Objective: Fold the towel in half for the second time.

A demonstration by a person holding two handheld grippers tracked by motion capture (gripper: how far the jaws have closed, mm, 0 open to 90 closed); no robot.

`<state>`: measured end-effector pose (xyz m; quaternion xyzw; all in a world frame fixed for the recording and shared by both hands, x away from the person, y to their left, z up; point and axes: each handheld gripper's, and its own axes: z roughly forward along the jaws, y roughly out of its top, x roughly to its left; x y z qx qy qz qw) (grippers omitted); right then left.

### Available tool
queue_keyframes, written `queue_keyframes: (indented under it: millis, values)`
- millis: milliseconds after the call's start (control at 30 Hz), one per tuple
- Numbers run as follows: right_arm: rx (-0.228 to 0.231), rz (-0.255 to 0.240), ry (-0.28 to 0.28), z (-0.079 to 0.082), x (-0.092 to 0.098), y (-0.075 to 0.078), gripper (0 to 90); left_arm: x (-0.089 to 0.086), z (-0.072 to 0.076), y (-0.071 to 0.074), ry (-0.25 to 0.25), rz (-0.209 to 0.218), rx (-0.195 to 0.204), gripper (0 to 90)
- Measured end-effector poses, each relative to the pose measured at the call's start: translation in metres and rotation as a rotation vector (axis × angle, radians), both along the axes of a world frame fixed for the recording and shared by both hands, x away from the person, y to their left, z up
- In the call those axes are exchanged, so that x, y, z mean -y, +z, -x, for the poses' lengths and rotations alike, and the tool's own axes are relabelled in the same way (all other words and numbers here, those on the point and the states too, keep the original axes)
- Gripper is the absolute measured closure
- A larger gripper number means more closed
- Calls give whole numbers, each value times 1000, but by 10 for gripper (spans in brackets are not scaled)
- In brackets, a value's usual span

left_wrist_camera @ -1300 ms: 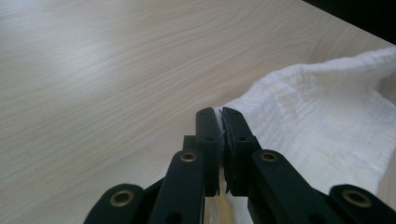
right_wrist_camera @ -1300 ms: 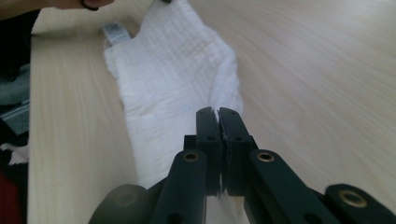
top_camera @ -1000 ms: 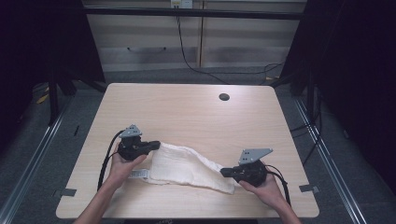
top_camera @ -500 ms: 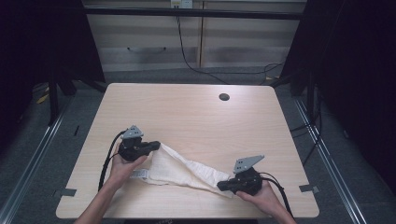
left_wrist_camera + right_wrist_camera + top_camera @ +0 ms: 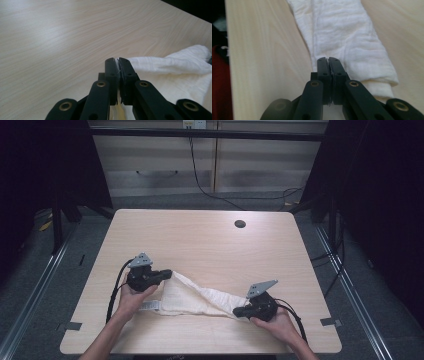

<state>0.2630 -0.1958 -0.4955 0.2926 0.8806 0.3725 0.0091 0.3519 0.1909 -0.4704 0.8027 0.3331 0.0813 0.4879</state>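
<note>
A white cloth [image 5: 192,296] lies stretched across the near part of the wooden table [image 5: 200,240], twisted narrow toward its right end. My left gripper [image 5: 169,274] is shut on the cloth's left corner; in the left gripper view a sliver of cloth [image 5: 172,63] is pinched between the closed jaws of that gripper [image 5: 119,62]. Near the front right, my right gripper [image 5: 236,311] is shut on the other end. The right gripper view has the gripper [image 5: 328,61] clamped on a fold of the cloth [image 5: 342,32], which runs away up the frame.
A dark round cable hole [image 5: 240,224] sits near the table's far edge. Bare wood stretches beyond the cloth. The table's near edge [image 5: 200,353] lies close to both hands. Cabinets [image 5: 210,165] and loose cables stand behind the table.
My right gripper has sunk a little and shifted toward the near edge, taking the cloth's right end with it. The left gripper has stayed where it was.
</note>
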Motion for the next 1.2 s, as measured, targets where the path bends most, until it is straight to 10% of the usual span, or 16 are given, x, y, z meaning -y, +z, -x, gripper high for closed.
queue_keyframes:
  millis: [700,1200]
  values:
    - [35,58,-141,-27,21,2,886,27,29,24,-143,-35,83,863]
    - [40,59,-165,-26,21,1,885,27,74,-3,-267,-178,53,858]
